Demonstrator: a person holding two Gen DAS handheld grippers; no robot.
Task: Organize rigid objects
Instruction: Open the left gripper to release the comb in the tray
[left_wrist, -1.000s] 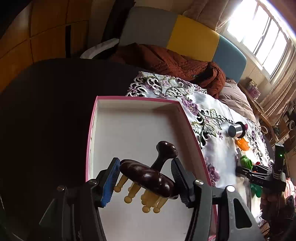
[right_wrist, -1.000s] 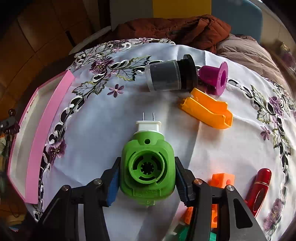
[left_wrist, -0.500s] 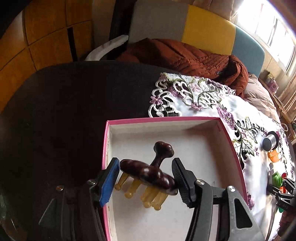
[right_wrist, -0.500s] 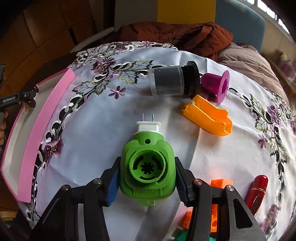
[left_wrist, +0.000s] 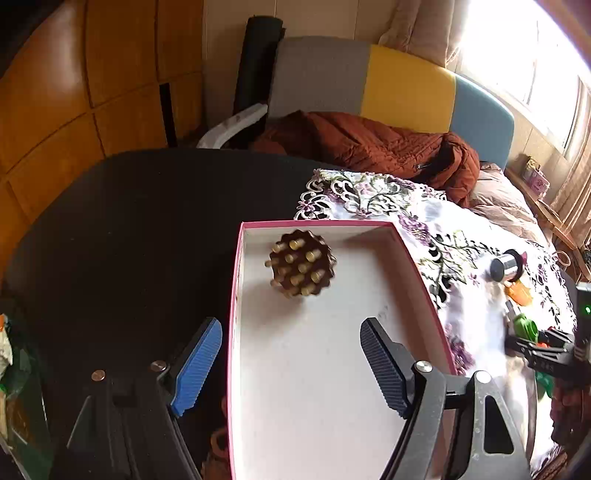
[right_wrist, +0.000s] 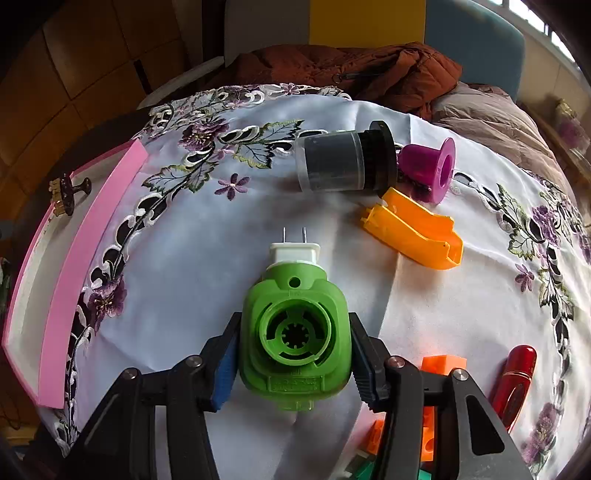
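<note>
Left wrist view: left gripper (left_wrist: 291, 363) fingers apart and opening, nothing between; wooden massager (left_wrist: 301, 268) ahead of them in the pink box (left_wrist: 236, 332), pegs toward camera, handle axis pointing away; may roll. Right wrist view: right gripper (right_wrist: 293, 360) fingers clamped on green plug-in unit (right_wrist: 295, 332), prongs pointing away along its long axis; could slip or snag the cloth.

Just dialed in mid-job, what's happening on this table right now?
A person is sorting loose items into the pink box. The left tool is opening, nothing between its pads; the dark wooden massager sits in the box with its pegs facing the camera. The right tool grips the green plug-in device above the floral tablecloth. Several items remain unsorted there.
</note>
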